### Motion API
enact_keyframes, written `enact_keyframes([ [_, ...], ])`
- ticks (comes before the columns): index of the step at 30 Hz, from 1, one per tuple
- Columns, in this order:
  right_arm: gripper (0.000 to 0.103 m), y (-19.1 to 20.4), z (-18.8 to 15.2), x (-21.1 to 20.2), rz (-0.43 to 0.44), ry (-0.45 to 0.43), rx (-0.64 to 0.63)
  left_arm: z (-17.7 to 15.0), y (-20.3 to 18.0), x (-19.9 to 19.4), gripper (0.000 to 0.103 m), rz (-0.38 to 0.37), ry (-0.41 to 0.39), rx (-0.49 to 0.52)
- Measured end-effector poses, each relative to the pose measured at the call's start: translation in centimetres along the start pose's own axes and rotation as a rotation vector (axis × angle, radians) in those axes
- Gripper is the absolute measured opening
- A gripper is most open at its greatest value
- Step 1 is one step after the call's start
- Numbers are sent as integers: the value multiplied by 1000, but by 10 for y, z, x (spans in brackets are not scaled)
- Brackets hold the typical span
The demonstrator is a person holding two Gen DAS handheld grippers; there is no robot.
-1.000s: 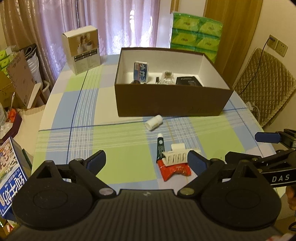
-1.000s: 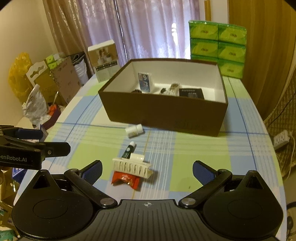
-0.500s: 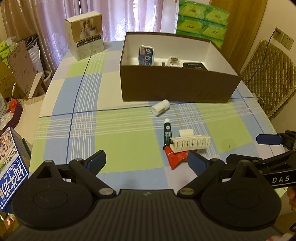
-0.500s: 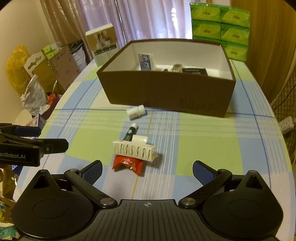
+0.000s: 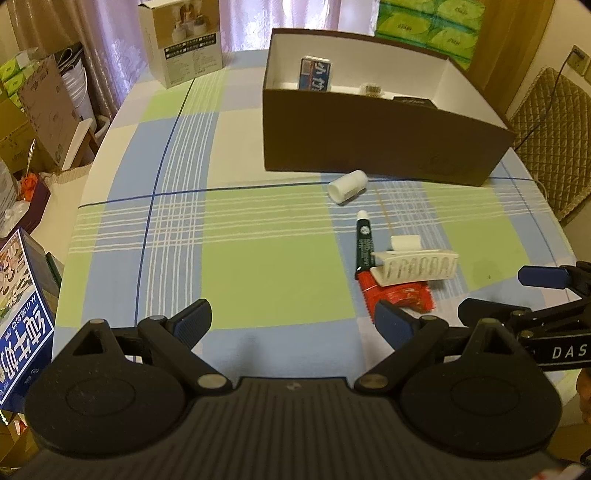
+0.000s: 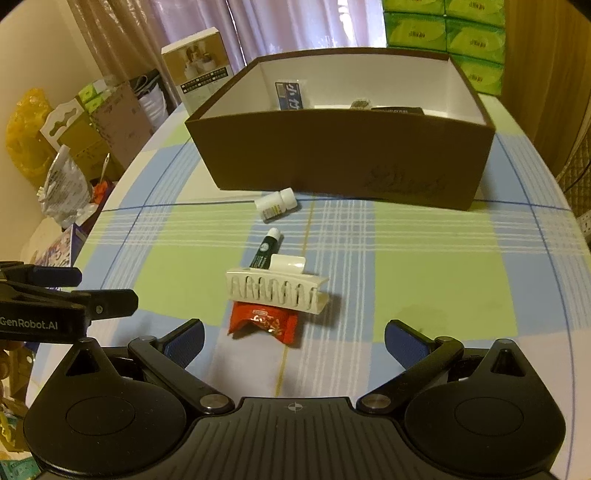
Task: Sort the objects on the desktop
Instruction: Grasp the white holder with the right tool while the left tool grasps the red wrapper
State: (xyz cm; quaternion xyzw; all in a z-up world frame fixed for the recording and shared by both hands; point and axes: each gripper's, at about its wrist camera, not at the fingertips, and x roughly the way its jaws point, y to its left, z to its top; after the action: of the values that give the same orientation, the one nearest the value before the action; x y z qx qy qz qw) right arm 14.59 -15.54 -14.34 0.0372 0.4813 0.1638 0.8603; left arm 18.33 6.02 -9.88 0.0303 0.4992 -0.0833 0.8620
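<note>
Both grippers hover over the near table edge, jaws spread wide and empty: the left gripper (image 5: 293, 320), the right gripper (image 6: 293, 338). Ahead of the right one a white clip (image 6: 275, 291) lies on a red packet (image 6: 263, 322), touching a green tube (image 6: 265, 253). Farther off lies a white bottle (image 6: 276, 205), just before the brown box (image 6: 343, 162). Tissue packs (image 6: 443, 29) stand behind it.

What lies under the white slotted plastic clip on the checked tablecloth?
Under the white slotted plastic clip lie a red snack packet and a dark green tube's lower end. Their covered parts cannot be seen.
</note>
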Motion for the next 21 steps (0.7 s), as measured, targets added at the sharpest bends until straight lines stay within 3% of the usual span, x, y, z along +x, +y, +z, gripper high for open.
enact_keyframes([
  [21, 101, 12, 12, 62, -57, 53, 63, 28, 32, 55, 93, -2, 72, 29],
])
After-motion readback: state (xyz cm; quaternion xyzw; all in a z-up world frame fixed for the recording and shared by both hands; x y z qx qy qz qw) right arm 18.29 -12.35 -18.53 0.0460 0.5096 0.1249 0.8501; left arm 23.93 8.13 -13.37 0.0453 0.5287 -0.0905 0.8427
